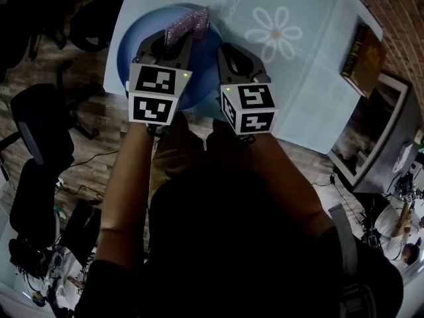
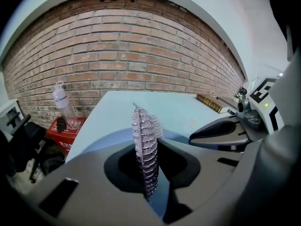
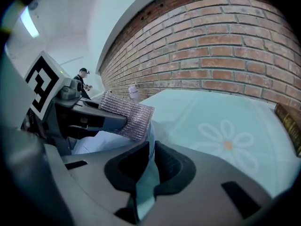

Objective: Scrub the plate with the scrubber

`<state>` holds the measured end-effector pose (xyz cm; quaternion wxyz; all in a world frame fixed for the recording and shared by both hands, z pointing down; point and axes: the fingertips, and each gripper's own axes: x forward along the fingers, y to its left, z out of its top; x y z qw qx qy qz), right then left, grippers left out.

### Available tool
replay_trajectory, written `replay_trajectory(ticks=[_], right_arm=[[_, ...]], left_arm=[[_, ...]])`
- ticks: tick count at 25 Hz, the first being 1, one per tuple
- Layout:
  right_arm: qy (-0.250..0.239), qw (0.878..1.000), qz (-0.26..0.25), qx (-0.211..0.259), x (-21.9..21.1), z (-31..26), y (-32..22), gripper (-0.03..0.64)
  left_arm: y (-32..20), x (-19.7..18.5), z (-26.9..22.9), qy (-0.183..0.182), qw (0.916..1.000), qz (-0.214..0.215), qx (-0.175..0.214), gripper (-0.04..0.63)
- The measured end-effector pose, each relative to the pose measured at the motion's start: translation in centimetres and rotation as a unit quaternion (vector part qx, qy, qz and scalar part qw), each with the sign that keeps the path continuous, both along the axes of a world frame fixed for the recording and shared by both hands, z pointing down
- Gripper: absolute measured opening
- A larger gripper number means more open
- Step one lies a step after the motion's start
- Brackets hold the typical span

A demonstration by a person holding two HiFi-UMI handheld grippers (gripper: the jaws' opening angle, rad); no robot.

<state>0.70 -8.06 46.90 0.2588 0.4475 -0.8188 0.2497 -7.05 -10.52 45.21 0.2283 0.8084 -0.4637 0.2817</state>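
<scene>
A blue plate (image 1: 134, 37) lies at the near left corner of a pale blue tablecloth (image 1: 305, 85). My left gripper (image 1: 180, 40) hangs over the plate, shut on a silvery mesh scrubber (image 1: 188, 24) that stands on edge between its jaws (image 2: 146, 149). Just right of it, my right gripper (image 1: 227, 57) is shut on the plate's right rim (image 3: 149, 171). In the right gripper view the scrubber (image 3: 129, 117) sticks out of the left gripper (image 3: 96, 118) above the plate (image 3: 101, 142). Whether the scrubber touches the plate cannot be told.
A book (image 1: 363, 58) lies near the table's right edge. A daisy print (image 1: 275, 33) marks the cloth. On the floor to the left stand office chairs (image 1: 40, 131), a red box (image 2: 66, 131) and a water bottle (image 2: 63, 105). A brick wall (image 2: 131, 46) is behind.
</scene>
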Motion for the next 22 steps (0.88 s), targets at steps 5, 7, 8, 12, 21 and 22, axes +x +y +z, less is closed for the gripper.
replay_trajectory(ticks=[5,7,8,12,21,22], right_arm=[[0.003,1.0,0.003,0.0,0.1,0.1,-0.1,0.061],[0.005,1.0,0.004,0.001,0.2,0.1,-0.1,0.061],[0.006,1.0,0.004,0.001,0.2,0.1,-0.1,0.061],[0.009,1.0,0.007,0.002,-0.1,0.0,-0.1,0.061],[0.015,1.0,0.01,0.003,-0.1,0.0,-0.1,0.061],[0.016,1.0,0.01,0.003,-0.1,0.0,-0.1,0.061]], left_arm=[[-1.8,-2.1,-0.1,-0.028,0.9995,-0.009,0.009,0.077],[-2.2,-3.0,-0.1,-0.033,0.9993,-0.015,0.011,0.078],[-2.4,-3.4,0.0,-0.034,0.9992,-0.018,0.011,0.077],[-2.5,-5.2,0.0,-0.043,0.9987,-0.027,0.011,0.078],[-2.2,-9.5,0.1,-0.063,0.9965,-0.055,0.004,0.078],[-2.1,-9.9,0.2,-0.065,0.9961,-0.059,0.003,0.078]])
